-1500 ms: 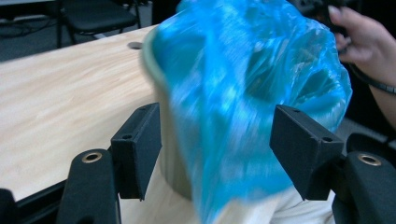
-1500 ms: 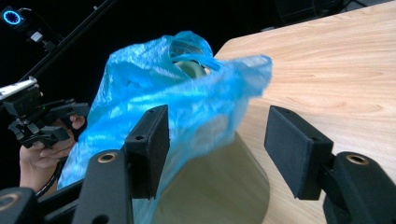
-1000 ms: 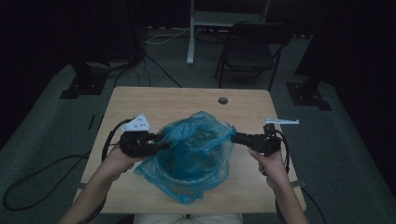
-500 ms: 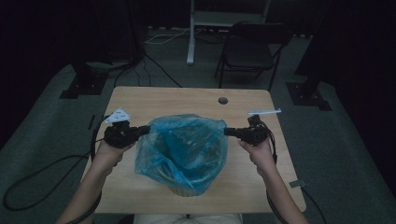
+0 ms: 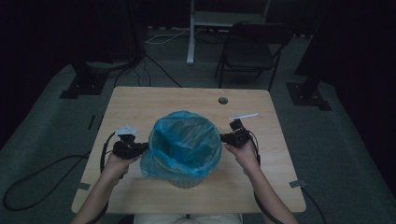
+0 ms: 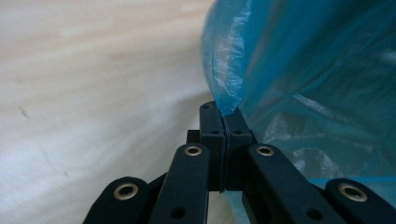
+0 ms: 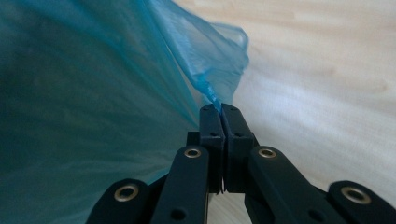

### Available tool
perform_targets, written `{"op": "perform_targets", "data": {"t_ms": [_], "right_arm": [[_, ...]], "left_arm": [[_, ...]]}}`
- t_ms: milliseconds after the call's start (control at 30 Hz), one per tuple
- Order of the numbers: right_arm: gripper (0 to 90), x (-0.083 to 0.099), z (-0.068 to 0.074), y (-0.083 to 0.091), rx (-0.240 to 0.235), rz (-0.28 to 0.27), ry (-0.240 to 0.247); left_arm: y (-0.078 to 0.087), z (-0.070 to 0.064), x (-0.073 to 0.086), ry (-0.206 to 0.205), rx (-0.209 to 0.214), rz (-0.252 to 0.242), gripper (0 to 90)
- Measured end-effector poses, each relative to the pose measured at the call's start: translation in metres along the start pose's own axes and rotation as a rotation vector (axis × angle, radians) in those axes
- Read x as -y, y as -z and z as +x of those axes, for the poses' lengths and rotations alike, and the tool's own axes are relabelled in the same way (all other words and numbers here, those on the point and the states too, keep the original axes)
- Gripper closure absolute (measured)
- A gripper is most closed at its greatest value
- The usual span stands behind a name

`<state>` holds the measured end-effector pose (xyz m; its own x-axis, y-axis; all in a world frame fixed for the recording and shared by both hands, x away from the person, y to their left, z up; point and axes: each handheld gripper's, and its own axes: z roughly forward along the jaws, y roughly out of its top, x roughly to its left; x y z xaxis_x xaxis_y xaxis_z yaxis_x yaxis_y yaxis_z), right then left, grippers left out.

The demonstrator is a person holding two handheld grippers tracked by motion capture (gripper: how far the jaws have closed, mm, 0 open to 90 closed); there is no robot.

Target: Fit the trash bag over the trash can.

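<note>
No brand, label or writing can be read anywhere in these views. In the high view a blue plastic bag (image 5: pixel 184 144) lines a round bin (image 5: pixel 189 181) that stands near the middle of the wooden table (image 5: pixel 140 100), toward the near edge, its mouth stretched wide and round. The left gripper (image 5: pixel 140 148) sits at the bag's left rim and the right gripper (image 5: pixel 225 138) at its right rim, each held by one of the person's hands. In the left gripper view the jaws are pressed together with a fold of the blue bag (image 6: pixel 224 105) pinched between their tips. In the right gripper view the jaws are likewise clamped flat together, a thin twisted edge of the bag (image 7: pixel 212 99) caught at their tips. A small round hole (image 5: pixel 222 100) lies in the tabletop at the far side.
</note>
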<state>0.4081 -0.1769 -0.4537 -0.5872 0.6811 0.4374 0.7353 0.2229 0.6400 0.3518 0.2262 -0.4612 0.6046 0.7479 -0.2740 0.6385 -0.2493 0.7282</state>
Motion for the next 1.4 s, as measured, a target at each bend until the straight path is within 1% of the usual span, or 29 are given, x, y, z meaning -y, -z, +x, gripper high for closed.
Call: {"op": "perform_targets", "data": {"t_ms": [33, 67, 167, 200, 233, 267, 300, 333, 367, 433, 467, 500, 600, 667, 700, 767, 800, 833, 867, 900, 933, 967, 1033, 1100, 1167, 1233, 1300, 1367, 1400], "right_arm": [[88.6, 0.003, -0.003, -0.003, 0.003, 0.011, -0.006], [88.6, 0.004, -0.004, -0.005, 0.003, 0.017, -0.011], [88.6, 0.008, -0.007, -0.007, 0.012, 0.028, -0.016], [89.1, 0.01, -0.008, -0.008, 0.023, 0.037, -0.015], [89.1, 0.01, -0.008, -0.008, 0.035, 0.037, -0.009], [89.1, 0.01, -0.008, -0.008, 0.035, 0.037, -0.009], [89.2, 0.011, -0.01, -0.009, 0.058, 0.048, 0.0], [89.2, 0.011, -0.012, -0.01, 0.06, 0.051, -0.009], [89.2, 0.012, -0.014, -0.011, 0.054, 0.052, -0.02], [89.2, 0.013, -0.015, -0.012, 0.057, 0.055, -0.023], [89.1, 0.014, -0.017, -0.014, 0.058, 0.057, -0.028], [89.1, 0.014, -0.018, -0.014, 0.066, 0.054, -0.028], [89.1, 0.013, -0.02, -0.016, 0.072, 0.059, -0.032], [89.0, 0.014, -0.023, -0.024, 0.08, 0.074, -0.043], [89.0, 0.015, -0.025, -0.028, 0.083, 0.081, -0.043], [88.9, 0.016, -0.026, -0.031, 0.084, 0.092, -0.047], [88.3, 0.017, -0.027, -0.034, 0.078, 0.097, -0.052], [88.5, 0.02, -0.029, -0.039, 0.083, 0.107, -0.056], [88.3, 0.021, -0.029, -0.04, 0.091, 0.108, -0.059], [84.5, 0.021, -0.029, -0.04, 0.094, 0.105, -0.063], [77.3, 0.021, -0.029, -0.038, 0.097, 0.092, -0.064], [76.0, 0.021, -0.028, -0.034, 0.102, 0.076, -0.071], [73.2, 0.019, -0.024, -0.021, 0.098, 0.041, -0.055], [68.7, 0.017, -0.018, -0.005, 0.097, 0.003, -0.042], [61.6, 0.017, -0.014, 0.013, 0.121, -0.041, -0.032], [57.9, 0.021, -0.011, 0.032, 0.102, -0.089, -0.044], [55.0, 0.028, -0.002, 0.05, 0.081, -0.121, -0.026], [53.1, 0.037, 0.01, 0.066, 0.055, -0.151, -0.007], [52.5, 0.042, 0.017, 0.074, 0.038, -0.167, 0.004]], "left_arm": [[-0.002, 0.001, 0.004, 0.001, -0.004, 0.004, 89.9], [-0.003, 0.002, 0.008, 0.014, 0.02, 0.003, 89.9], [-0.005, 0.001, 0.011, 0.015, 0.025, 0.006, 89.9], [-0.005, -0.001, 0.012, 0.005, 0.02, 0.017, 89.9], [-0.008, -0.005, 0.015, -0.02, 0.001, 0.03, 89.9], [-0.008, -0.005, 0.015, -0.02, 0.001, 0.03, 89.9], [-0.011, -0.006, 0.017, -0.04, -0.018, 0.053, 89.9], [-0.011, -0.006, 0.017, -0.04, -0.018, 0.053, 89.5], [-0.014, -0.004, 0.02, -0.017, -0.004, 0.047, 89.5], [-0.014, -0.004, 0.02, -0.017, -0.004, 0.047, 89.4], [-0.014, -0.003, 0.023, 0.001, 0.009, 0.031, 89.5], [-0.015, -0.003, 0.023, -0.003, 0.0, 0.034, 89.5], [-0.016, -0.005, 0.022, -0.01, 0.004, 0.035, 89.5], [-0.018, -0.006, 0.022, -0.011, 0.002, 0.035, 89.5], [-0.019, -0.008, 0.022, -0.024, -0.002, 0.04, 89.5], [-0.02, -0.008, 0.023, -0.02, 0.004, 0.039, 89.5], [-0.022, -0.009, 0.025, -0.031, -0.004, 0.057, 89.5], [-0.024, -0.011, 0.026, -0.043, -0.032, 0.064, 89.5], [-0.024, -0.011, 0.026, -0.052, -0.042, 0.065, 89.5], [-0.024, -0.011, 0.028, -0.05, -0.027, 0.055, 89.4], [-0.024, -0.01, 0.028, -0.035, -0.025, 0.052, 89.4], [-0.023, -0.009, 0.029, -0.032, -0.021, 0.046, 89.4], [-0.02, -0.009, 0.03, -0.018, -0.008, 0.025, 89.4], [-0.017, -0.011, 0.029, -0.032, -0.015, 0.015, 89.5], [-0.013, -0.013, 0.029, -0.03, -0.013, -0.006, 89.5], [-0.008, -0.013, 0.028, -0.031, 0.009, -0.036, 89.5], [-0.004, -0.014, 0.028, -0.03, 0.001, -0.041, 89.5], [-0.003, -0.014, 0.028, -0.023, 0.007, -0.045, 89.5], [-0.002, -0.014, 0.028, -0.021, 0.002, -0.044, 89.5]]}}
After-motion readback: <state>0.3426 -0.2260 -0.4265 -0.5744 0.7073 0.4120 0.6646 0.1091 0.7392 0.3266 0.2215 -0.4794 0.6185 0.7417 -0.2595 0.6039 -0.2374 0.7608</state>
